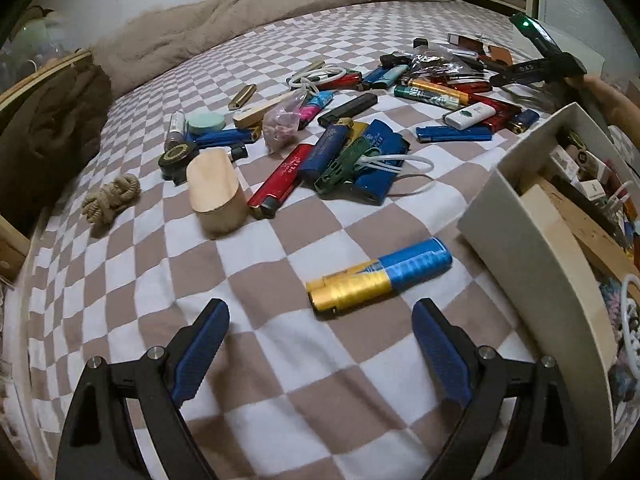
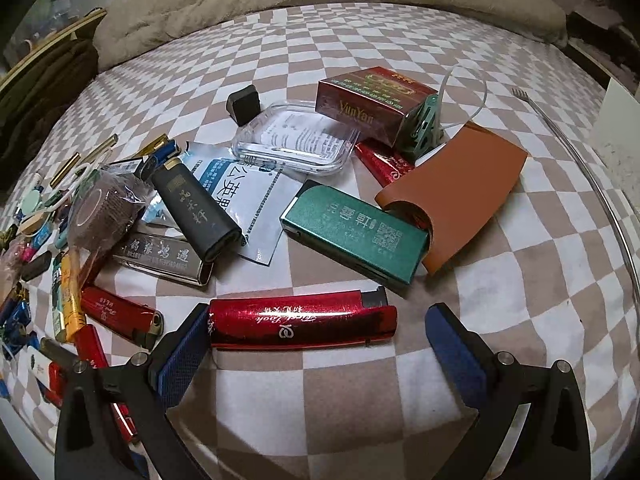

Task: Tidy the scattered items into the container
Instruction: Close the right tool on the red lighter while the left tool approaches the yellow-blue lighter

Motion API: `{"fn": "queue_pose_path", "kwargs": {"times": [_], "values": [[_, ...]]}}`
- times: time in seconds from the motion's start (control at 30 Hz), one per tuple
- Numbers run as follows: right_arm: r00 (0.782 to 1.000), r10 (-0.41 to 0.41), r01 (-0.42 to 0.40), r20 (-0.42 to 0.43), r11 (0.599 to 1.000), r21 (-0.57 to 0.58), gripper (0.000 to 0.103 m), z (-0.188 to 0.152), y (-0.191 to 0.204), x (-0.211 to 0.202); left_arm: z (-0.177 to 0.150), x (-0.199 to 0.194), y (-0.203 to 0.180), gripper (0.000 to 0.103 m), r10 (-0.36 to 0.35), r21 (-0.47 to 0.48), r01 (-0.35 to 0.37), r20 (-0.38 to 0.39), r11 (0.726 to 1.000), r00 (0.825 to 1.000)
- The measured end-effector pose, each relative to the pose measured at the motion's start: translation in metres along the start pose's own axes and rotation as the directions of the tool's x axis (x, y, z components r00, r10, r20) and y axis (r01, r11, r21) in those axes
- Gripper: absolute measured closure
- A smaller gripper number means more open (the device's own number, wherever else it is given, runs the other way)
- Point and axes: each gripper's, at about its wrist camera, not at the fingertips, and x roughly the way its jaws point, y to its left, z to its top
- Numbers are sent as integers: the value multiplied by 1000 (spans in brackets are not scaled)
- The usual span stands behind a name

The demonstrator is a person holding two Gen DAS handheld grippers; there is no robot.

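Note:
In the left wrist view my left gripper [image 1: 320, 320] is open and empty, low over the checkered sheet. A gold lighter and a blue lighter [image 1: 380, 278] lie side by side just ahead of its fingertips. The white container box [image 1: 532, 240] stands at the right, holding several items. In the right wrist view my right gripper [image 2: 316, 328] is open, its jaws on either side of a red lighter [image 2: 302, 324] lying crosswise; the left pad touches its end. The right gripper also shows far right in the left wrist view [image 1: 560, 62].
Many lighters and small items lie scattered: a wooden block [image 1: 216, 192], a rope knot [image 1: 112, 198], a green lighter [image 2: 356, 236], an orange pouch [image 2: 460, 196], a red cigarette box [image 2: 372, 100], a clear plastic lid [image 2: 296, 140]. A beige blanket [image 1: 240, 12] lies behind.

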Motion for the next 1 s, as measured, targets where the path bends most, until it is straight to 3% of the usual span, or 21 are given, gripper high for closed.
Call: {"fn": "queue_pose_path", "kwargs": {"times": [0.13, 0.27, 0.37, 0.47, 0.67, 0.83, 1.0], "values": [[1000, 0, 0, 20, 1000, 0, 0, -5, -4, -1, 8, 9, 1, 8, 35, -58, -34, 27, 998, 999], [1000, -7, 7, 24, 1000, -5, 0, -1, 6, 4, 16, 22, 24, 8, 106, -190, -99, 29, 977, 994], [1000, -7, 7, 27, 1000, -5, 0, 1, 9, 6, 16, 30, 46, 8, 100, -292, -94, 4, 952, 995], [1000, -5, 5, 30, 1000, -4, 0, 8, 7, 10, 13, 27, 52, 8, 99, -321, -91, 7, 943, 995], [999, -5, 5, 35, 1000, -4, 0, 8, 3, 8, 9, 15, 29, 8, 48, -229, -37, 44, 973, 998], [999, -8, 8, 38, 1000, -5, 0, 10, 2, 9, 22, 12, 2, 8, 41, -89, -34, 83, 995, 996], [998, -9, 9, 65, 1000, -3, 0, 6, 0, 8, 34, 27, 0, 10, 1, -77, 4, 68, 997, 998]]}}
